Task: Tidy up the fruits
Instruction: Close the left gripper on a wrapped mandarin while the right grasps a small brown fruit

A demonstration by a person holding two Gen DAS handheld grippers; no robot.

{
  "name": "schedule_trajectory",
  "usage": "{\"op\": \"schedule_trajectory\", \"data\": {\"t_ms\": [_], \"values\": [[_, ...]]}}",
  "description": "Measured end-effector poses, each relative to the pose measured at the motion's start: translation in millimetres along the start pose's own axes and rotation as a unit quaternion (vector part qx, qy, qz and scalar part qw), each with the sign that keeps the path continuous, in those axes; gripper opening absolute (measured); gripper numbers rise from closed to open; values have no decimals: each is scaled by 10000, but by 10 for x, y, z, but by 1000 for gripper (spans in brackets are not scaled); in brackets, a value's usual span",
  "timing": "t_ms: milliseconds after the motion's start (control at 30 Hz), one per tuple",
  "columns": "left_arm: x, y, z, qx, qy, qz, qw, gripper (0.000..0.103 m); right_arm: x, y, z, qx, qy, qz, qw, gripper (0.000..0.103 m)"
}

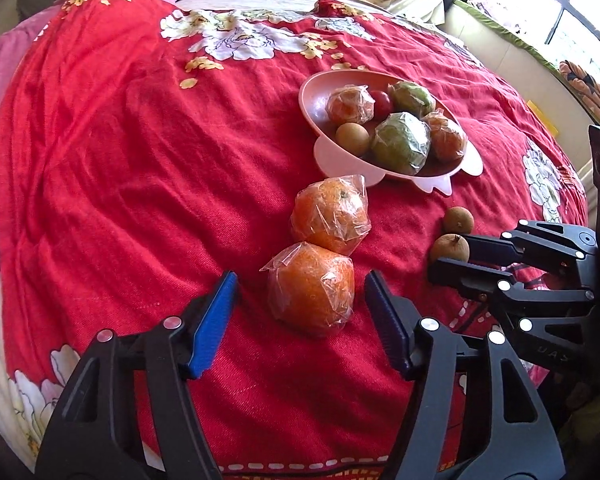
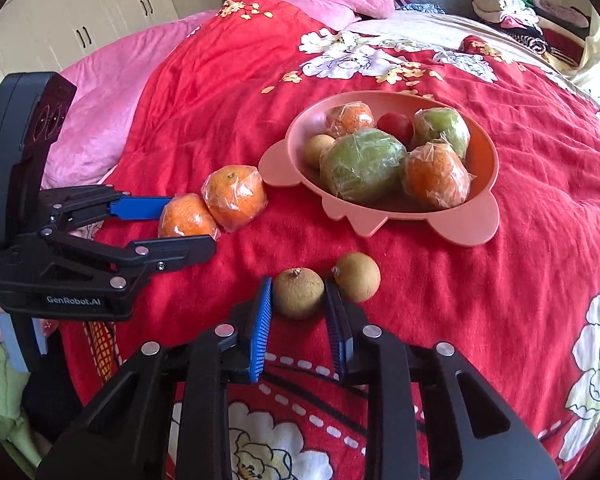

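A pink bowl (image 1: 320,80) (image 2: 484,136) on the red bedspread holds several wrapped oranges, green fruits, a red fruit and a brown longan. Two plastic-wrapped oranges lie in front of it. My left gripper (image 1: 300,286) is open, its blue pads on either side of the near orange (image 1: 312,288) (image 2: 186,218), not touching. The far orange (image 1: 330,214) (image 2: 236,194) touches it. My right gripper (image 2: 298,294) has its pads against a brown longan (image 2: 298,294) (image 1: 451,248). A second longan (image 2: 358,276) (image 1: 458,219) lies just beside it.
The red floral bedspread (image 1: 140,160) is wrinkled. Pink bedding (image 2: 100,92) lies at the far left, folded clothes (image 2: 512,12) at the far right. White cupboards (image 2: 80,12) stand behind the bed.
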State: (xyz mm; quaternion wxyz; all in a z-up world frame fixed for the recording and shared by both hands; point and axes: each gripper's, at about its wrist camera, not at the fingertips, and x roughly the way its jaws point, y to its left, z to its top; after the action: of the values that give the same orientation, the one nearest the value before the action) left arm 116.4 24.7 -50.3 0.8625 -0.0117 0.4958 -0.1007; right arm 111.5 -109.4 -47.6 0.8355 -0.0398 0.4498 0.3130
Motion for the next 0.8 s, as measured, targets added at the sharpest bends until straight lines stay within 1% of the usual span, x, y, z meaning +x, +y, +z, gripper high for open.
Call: {"op": "schedule_trajectory", "data": {"t_ms": [167, 267, 333, 500, 600, 700, 800], "values": [[10, 3, 1, -18, -11, 52, 10000, 50, -48, -15, 7, 65, -61, 97, 9999, 24], [25, -19, 13, 46, -8, 8, 10000, 37, -114, -1, 6, 63, -120, 155, 9998, 24], [30, -28, 23, 47, 12, -2, 10000, 32, -159, 1, 17, 73, -166, 176, 9997, 24], [-38, -55, 44, 48, -15, -15, 10000, 31, -281, 4, 46, 77, -302, 207, 9993, 24], [-105, -54, 65, -8, -59, -74, 10000, 31, -341, -21, 67, 101, -378, 213, 9990, 24], [-213, -75, 101, -56, -136, -209, 9997, 31, -398, -45, 91, 121, -457, 226, 9986, 24], [-288, -143, 150, 11, -203, -205, 9996, 31, -453, -68, 112, 127, -521, 244, 9983, 24]]}}
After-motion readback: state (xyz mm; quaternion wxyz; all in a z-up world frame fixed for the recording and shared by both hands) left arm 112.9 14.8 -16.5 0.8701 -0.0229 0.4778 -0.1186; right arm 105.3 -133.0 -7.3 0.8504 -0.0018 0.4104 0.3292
